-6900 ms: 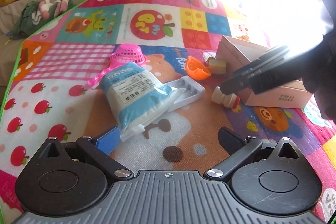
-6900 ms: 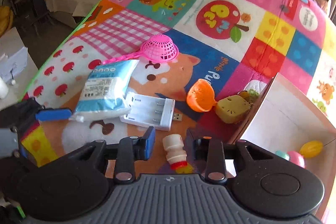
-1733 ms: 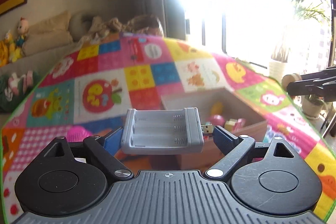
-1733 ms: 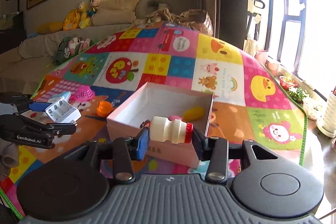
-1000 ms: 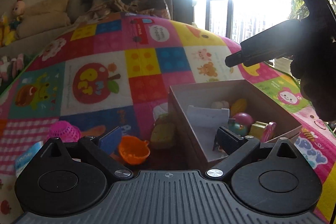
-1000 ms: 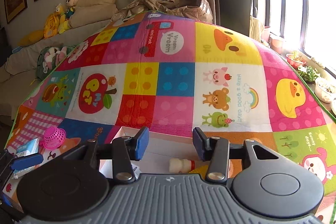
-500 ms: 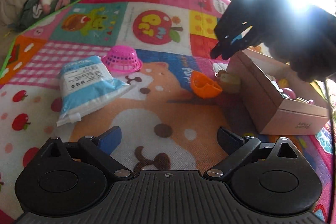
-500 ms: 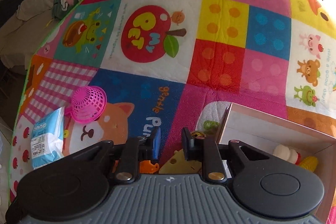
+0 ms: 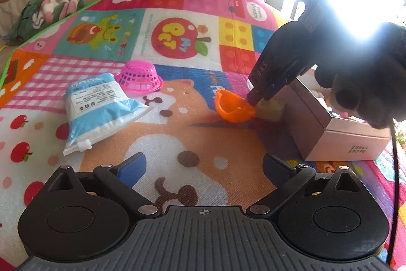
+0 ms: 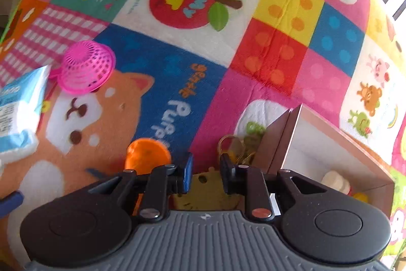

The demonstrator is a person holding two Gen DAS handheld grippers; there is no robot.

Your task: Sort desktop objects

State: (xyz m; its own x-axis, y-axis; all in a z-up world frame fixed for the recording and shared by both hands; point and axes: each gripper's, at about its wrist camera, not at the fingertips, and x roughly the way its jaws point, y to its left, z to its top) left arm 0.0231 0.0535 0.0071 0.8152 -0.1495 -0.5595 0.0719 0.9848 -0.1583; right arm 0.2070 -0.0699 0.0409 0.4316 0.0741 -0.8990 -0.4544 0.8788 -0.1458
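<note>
In the left wrist view, the left gripper (image 9: 203, 165) sits low at the bottom of the frame over the play mat (image 9: 182, 24), its fingers spread wide with nothing between them. Left of centre lies a blue-and-white pouch (image 9: 97, 108), with an upturned pink basket (image 9: 139, 76) touching its upper right corner. Right of centre an orange cup (image 9: 234, 107) lies on its side, and just beside it, against the wall of the cardboard box (image 9: 340, 141) at the right edge, sits a yellow cheese-shaped toy (image 9: 270, 111). The right gripper (image 9: 253, 99) reaches down from the upper right, its tip at the seam between cup and cheese toy.

In the right wrist view, the right gripper's fingers (image 10: 188, 175) stand a narrow gap apart, straddling the top of the cheese toy at bottom centre; whether they press on it cannot be told. A key ring (image 10: 232, 146) lies just above it by the box corner. Inside the box, at lower right, a small white bottle (image 10: 335, 180) rests on the floor.
</note>
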